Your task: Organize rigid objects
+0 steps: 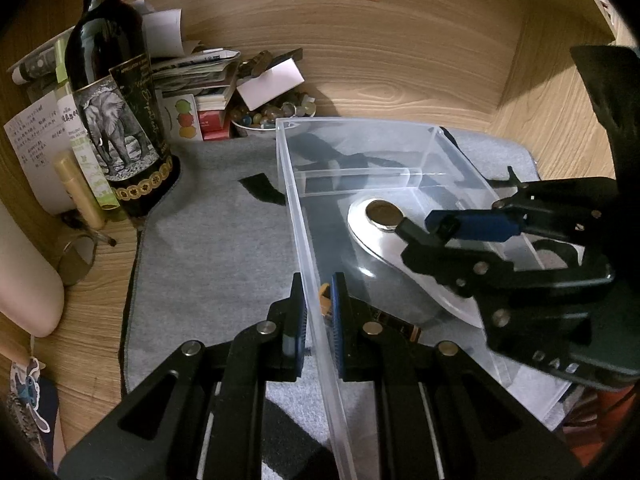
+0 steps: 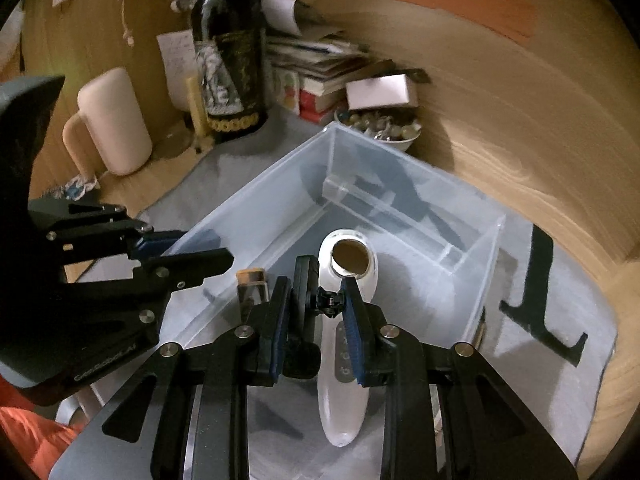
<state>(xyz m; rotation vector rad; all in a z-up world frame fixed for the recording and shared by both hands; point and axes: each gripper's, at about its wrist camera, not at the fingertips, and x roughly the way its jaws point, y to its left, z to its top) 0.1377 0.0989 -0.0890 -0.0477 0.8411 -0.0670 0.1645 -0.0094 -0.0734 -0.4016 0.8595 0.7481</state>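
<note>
The left gripper (image 1: 316,320) is seen closed down on the near wall of the clear plastic bin (image 1: 292,184), one blue pad outside the wall and one inside, so that the thin wall is pinched between them. To the left of it, in the left wrist view, a dark wine bottle (image 1: 116,100) with an elephant label is stood on the wooden shelf beside a grey mat (image 1: 216,248), with a gold tube (image 1: 78,188) leaned in front of it. Beyond the gripper and to its right, a bowl of coloured stones (image 1: 276,114) is set against the back wall.

The right gripper (image 2: 316,312) is held nearly closed over the inside of the bin, and a small black object (image 2: 304,300) (its kind cannot be made out) is clamped between its pads. Directly beyond and beneath its fingers a white handheld device (image 2: 344,412) with a round dark end is laid on the bin floor, and a small corked glass vial (image 2: 252,292) is stood just to the left of the fingers.

Only in the right wrist view are the pale pink mug (image 2: 116,124), far to the left, and a black L-shaped piece (image 2: 540,308) on the mat to the right of the bin shown. Only in the left wrist view is a black strip (image 1: 262,188) on the mat left of the bin shown. The inner clear divider (image 2: 400,216) is seen in both views.
</note>
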